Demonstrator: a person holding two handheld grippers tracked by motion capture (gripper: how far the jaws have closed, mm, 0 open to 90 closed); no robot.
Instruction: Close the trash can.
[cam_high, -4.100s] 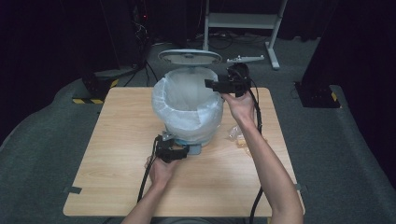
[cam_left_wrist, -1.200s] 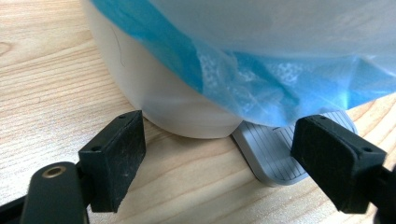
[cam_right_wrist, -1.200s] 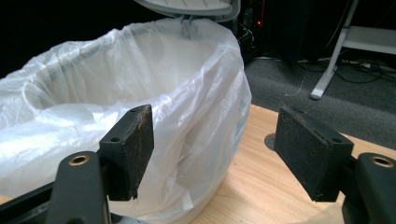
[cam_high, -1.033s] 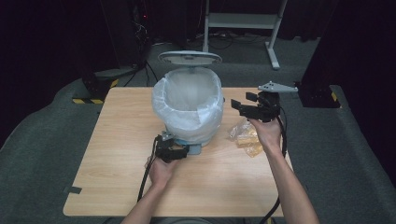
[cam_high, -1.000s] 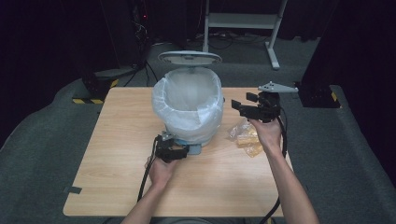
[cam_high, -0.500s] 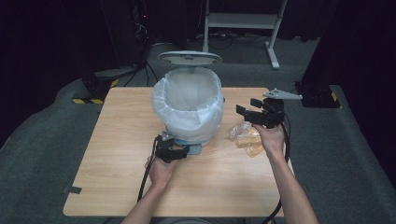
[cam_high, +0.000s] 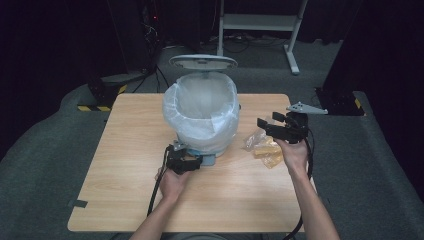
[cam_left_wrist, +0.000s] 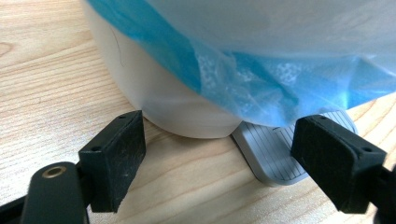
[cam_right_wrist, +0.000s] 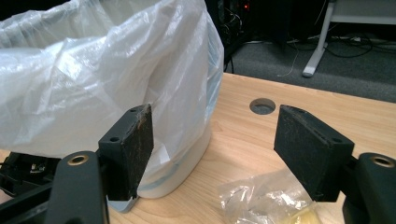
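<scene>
A dark room surrounded the pale wooden desk (cam_high: 125, 165), which stood on grey carpet (cam_high: 45, 165) with black curtains behind it and the white legs of another frame (cam_high: 292, 35) farther back. A round cable hole (cam_right_wrist: 262, 106) was cut in the desk top. Near the desk's middle stood a white pedal bin (cam_high: 202, 112), lid (cam_high: 203, 62) raised, lined with a translucent plastic bag (cam_right_wrist: 70, 79) that draped over its rim. The left gripper (cam_high: 192, 162) rested low on the desk at the bin's near side, its jaws apart on either side of the bin's base and the grey foot pedal (cam_left_wrist: 280, 156). The right gripper (cam_high: 270, 125) hung above the desk to the bin's right, jaws apart and holding nothing. Just beneath it lay a crumpled clear wrapper (cam_high: 264, 149) with something yellowish inside, on the desk beside the bin.
</scene>
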